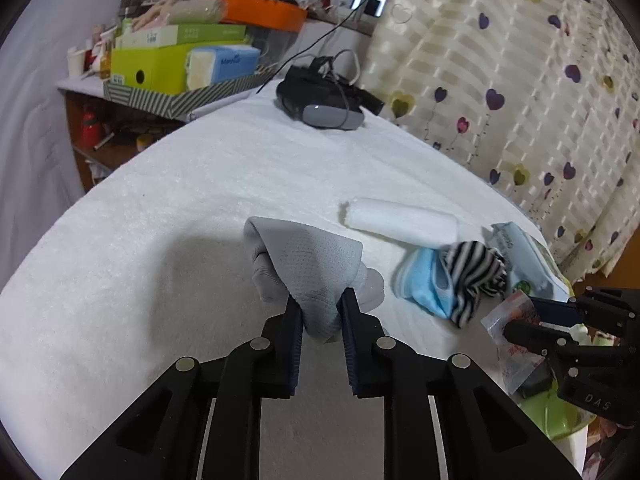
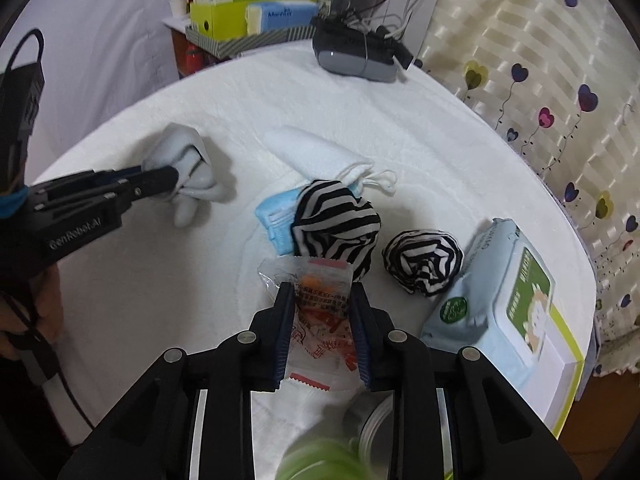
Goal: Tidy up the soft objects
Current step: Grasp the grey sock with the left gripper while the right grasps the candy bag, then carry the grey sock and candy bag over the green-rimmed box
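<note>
Tabletop (image 1: pixel 180 200): white, fluffy cover. Cloth (image 1: pixel 312 264): plain pale grey. Rolled towel (image 1: pixel 400 222): white. Beside it, folded item (image 2: pixel 276 216): light blue. Two bundles (image 2: pixel 336 224) (image 2: pixel 422 264): black-and-white stripes. Wipes pack (image 2: pixel 492 300): pale blue, green label. Sachet (image 2: pixel 320 312): clear, red-orange print. Fingers (image 1: pixel 294 332): black, blue pads.

Left gripper (image 1: pixel 320 304) and right gripper (image 2: pixel 322 300), both angled downward, each with fingers (image 1: pixel 294 320) clamped on an item.
</note>
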Available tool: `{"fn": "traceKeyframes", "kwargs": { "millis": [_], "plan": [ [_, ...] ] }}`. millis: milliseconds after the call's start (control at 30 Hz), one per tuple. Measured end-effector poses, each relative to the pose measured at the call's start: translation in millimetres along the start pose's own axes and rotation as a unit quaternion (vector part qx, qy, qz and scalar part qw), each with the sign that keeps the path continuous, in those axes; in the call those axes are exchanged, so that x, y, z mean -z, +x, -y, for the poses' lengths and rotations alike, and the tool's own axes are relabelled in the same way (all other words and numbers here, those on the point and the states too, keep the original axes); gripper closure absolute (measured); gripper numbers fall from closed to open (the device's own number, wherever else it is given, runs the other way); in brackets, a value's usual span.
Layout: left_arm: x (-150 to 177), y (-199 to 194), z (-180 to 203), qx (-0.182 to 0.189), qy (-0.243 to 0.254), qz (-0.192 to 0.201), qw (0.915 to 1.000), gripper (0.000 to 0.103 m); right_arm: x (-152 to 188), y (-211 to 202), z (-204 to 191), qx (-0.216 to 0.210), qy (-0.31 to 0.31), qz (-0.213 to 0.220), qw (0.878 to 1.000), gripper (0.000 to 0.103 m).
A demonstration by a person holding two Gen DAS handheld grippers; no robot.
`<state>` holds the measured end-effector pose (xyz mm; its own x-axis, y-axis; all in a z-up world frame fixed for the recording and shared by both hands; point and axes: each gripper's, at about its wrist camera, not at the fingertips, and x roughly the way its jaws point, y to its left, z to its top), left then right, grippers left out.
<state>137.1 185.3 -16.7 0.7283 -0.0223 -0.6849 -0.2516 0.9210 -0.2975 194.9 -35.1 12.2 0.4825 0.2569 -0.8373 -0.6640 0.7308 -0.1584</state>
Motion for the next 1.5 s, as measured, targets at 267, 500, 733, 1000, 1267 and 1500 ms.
{"fn": "traceKeyframes", "kwargs": {
  "millis": [267,500,733,1000,1267,1500],
  "plan": [
    [11,-44,13,0.003,0.025,0.039,0.9989,0.087,19,-35,-1,-0.029,0.042,0.062,0.997,0.075],
    [25,-74,28,0.011,0.042,0.064,0.997,0.087,43,-64,-11,-0.063,0.085,0.121,0.987,0.075],
    [37,-93,42,0.022,0.056,0.074,0.9955,0.087,69,-90,-11,-0.067,0.126,0.158,0.977,0.075],
    [46,-112,65,0.057,0.076,0.085,0.9918,0.087,97,-116,-1,-0.058,0.158,0.187,0.968,0.075],
    [54,-129,89,0.093,0.101,0.09,0.9864,0.087,119,-133,10,-0.052,0.185,0.205,0.96,0.075],
    [62,-134,110,0.115,0.122,0.085,0.9821,0.087,142,-149,21,-0.037,0.202,0.217,0.954,0.075]
  ]
}}
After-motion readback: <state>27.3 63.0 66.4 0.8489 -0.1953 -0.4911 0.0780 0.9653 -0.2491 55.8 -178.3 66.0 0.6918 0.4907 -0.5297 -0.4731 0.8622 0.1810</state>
